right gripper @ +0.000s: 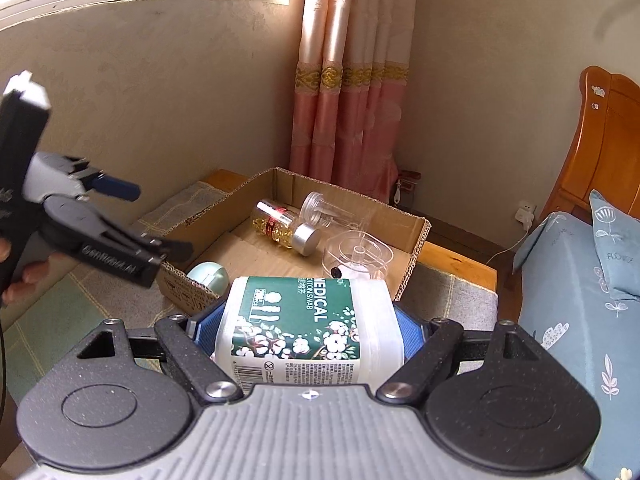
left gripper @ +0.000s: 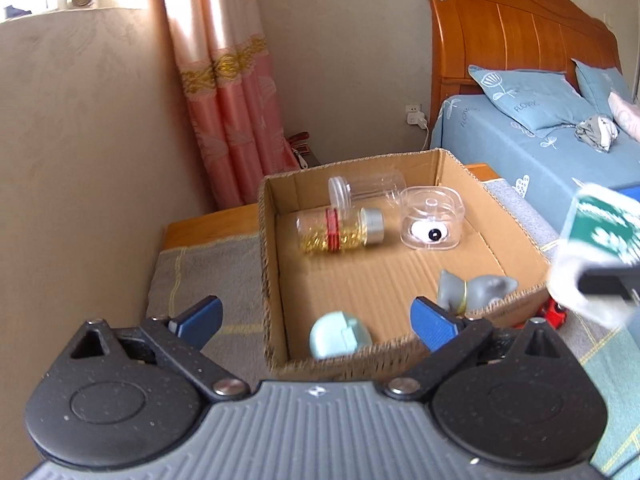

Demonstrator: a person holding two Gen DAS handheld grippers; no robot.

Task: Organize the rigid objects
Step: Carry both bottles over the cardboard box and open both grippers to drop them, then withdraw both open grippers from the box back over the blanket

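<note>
My right gripper [right gripper: 308,330] pinches the cotton swab tub [right gripper: 304,328] just short of the cardboard box's [left gripper: 452,168] near rim. My left gripper [left gripper: 316,314] is spread wide and empty over the near-left corner, above a mint case [left gripper: 340,334], I think. The box floor between the gold-filled bottle [left gripper: 340,230] and the grey figurine [left gripper: 472,286] lies bare.

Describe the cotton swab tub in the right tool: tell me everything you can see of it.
The cotton swab tub is a round container of whitish, translucent plastic. A dark green label wraps it, printed with white flowers, the words MEDICAL and COTTON SWAB, a barcode and small print. It lies on its side, clamped between the blue pads of the right tool, and nothing else touches it. It is held in front of the cardboard box, not yet inside. The left wrist view shows it only as a blur.
</note>
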